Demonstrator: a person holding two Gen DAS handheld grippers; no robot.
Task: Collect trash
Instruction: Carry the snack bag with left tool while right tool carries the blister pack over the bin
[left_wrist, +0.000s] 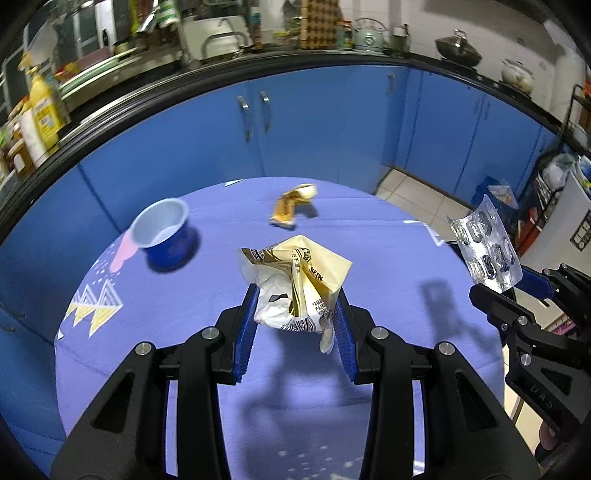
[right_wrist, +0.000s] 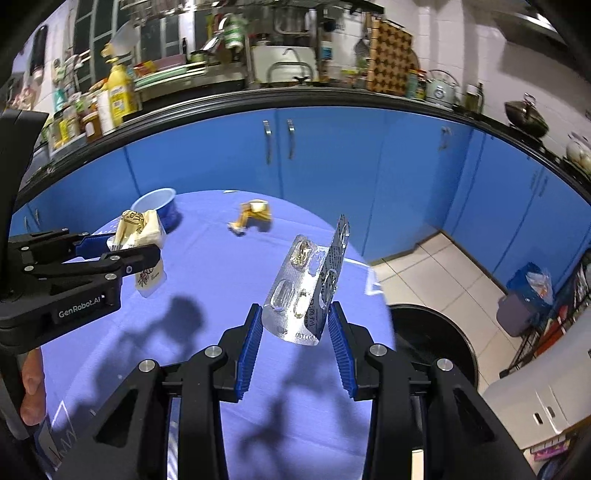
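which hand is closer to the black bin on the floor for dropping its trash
Right. The right gripper, holding the pill pack, is at the table's edge beside the black bin. The left gripper, with the wrapper, is further in over the table.

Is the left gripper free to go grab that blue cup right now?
Probably not: the left gripper is shut on a crumpled wrapper. The path across the tablecloth to the blue cup looks clear.

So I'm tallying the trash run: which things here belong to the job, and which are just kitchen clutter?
Part of the job:
- crumpled wrapper, held in the left gripper
- pill blister pack, held in the right gripper
- blue cup on the table
- small yellow wrapper on the table
- black bin beside the table

Just lying about:
- kettle
- yellow bottle
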